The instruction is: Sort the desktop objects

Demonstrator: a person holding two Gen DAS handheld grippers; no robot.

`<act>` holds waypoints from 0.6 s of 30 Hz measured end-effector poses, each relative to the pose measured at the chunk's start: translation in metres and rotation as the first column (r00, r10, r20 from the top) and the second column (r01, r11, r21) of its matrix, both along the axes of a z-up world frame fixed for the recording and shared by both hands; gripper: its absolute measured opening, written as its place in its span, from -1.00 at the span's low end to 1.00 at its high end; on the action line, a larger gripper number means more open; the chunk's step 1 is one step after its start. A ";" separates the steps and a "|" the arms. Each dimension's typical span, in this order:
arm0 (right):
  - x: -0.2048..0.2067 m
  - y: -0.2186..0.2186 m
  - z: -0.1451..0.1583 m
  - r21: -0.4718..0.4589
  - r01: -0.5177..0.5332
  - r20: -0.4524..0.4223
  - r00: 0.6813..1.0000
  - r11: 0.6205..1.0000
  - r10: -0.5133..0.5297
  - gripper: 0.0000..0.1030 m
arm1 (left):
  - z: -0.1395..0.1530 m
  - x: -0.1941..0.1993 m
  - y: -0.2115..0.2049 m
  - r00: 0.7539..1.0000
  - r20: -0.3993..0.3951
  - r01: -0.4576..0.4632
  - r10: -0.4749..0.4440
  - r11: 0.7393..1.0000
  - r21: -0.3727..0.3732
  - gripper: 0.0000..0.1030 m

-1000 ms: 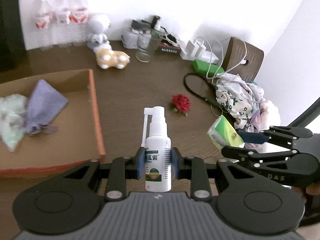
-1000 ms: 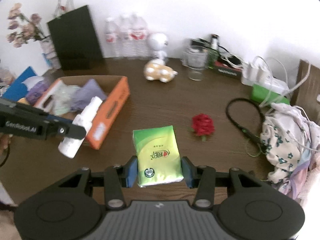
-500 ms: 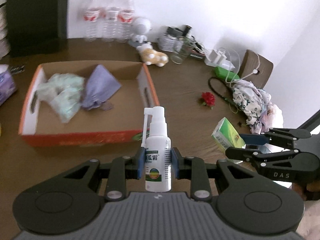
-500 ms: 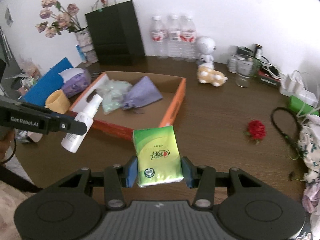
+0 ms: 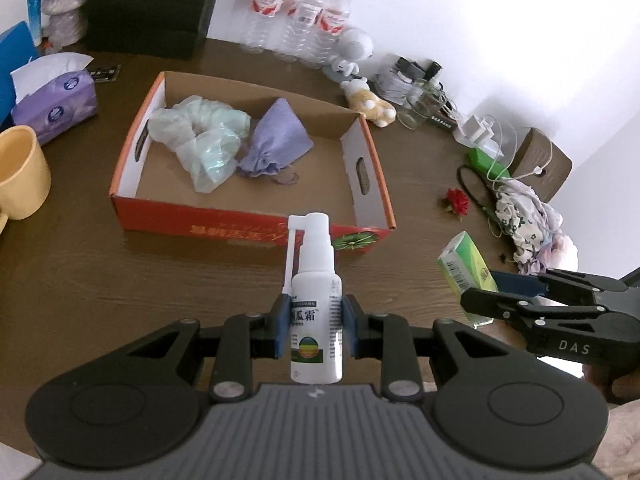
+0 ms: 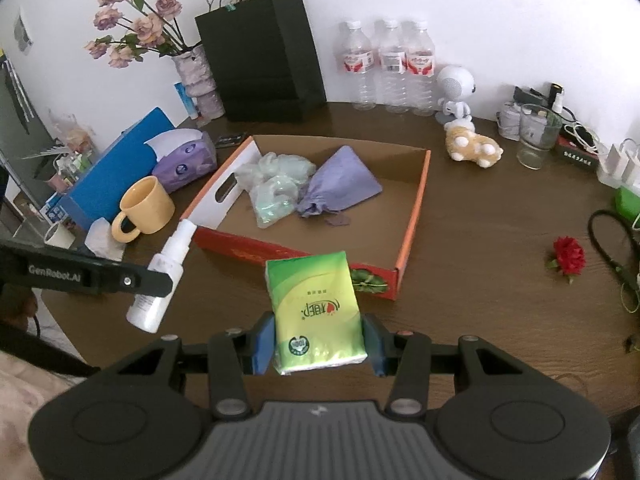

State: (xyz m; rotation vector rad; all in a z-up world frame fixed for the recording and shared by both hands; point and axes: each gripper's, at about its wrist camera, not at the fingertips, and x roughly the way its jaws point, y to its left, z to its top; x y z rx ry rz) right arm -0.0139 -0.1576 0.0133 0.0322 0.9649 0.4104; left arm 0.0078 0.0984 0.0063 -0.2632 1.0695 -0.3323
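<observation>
My left gripper (image 5: 316, 330) is shut on a white spray bottle (image 5: 314, 304), held upright above the table just in front of the orange cardboard box (image 5: 240, 228). My right gripper (image 6: 318, 342) is shut on a green tissue pack (image 6: 316, 312), also in front of the box (image 6: 416, 208). The box holds a purple pouch (image 5: 276, 144) and a pale green plastic bag (image 5: 204, 140). The spray bottle (image 6: 164, 276) shows at the left of the right wrist view, and the tissue pack (image 5: 464, 268) at the right of the left wrist view.
A red rose (image 6: 568, 256), black cable (image 6: 608, 240), plush toy (image 6: 472, 148), glass (image 6: 536, 136), water bottles (image 6: 388, 64) and black bag (image 6: 264, 52) lie around the box. A yellow mug (image 6: 148, 208) and purple tissue box (image 6: 184, 160) stand to its left. Floral cloth (image 5: 524, 208) lies right.
Both grippers have pulled back and swung left with their objects, so the whole box and the table's left side have come into view. Both grips are unchanged.
</observation>
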 end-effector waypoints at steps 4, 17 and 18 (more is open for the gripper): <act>-0.001 0.013 0.000 0.002 -0.003 -0.010 1.000 1.000 0.003 -0.12 | 0.001 -0.002 0.011 1.000 0.011 0.005 -0.005 1.000 0.001 -0.47; 0.004 0.043 -0.002 0.018 0.015 -0.031 0.999 1.000 -0.015 -0.12 | 0.003 0.004 0.039 1.000 0.022 0.001 0.000 1.000 -0.016 -0.47; 0.006 0.044 -0.002 0.017 0.020 -0.029 0.999 1.000 -0.019 -0.12 | 0.003 0.005 0.041 1.000 0.023 0.001 0.000 1.000 -0.016 -0.47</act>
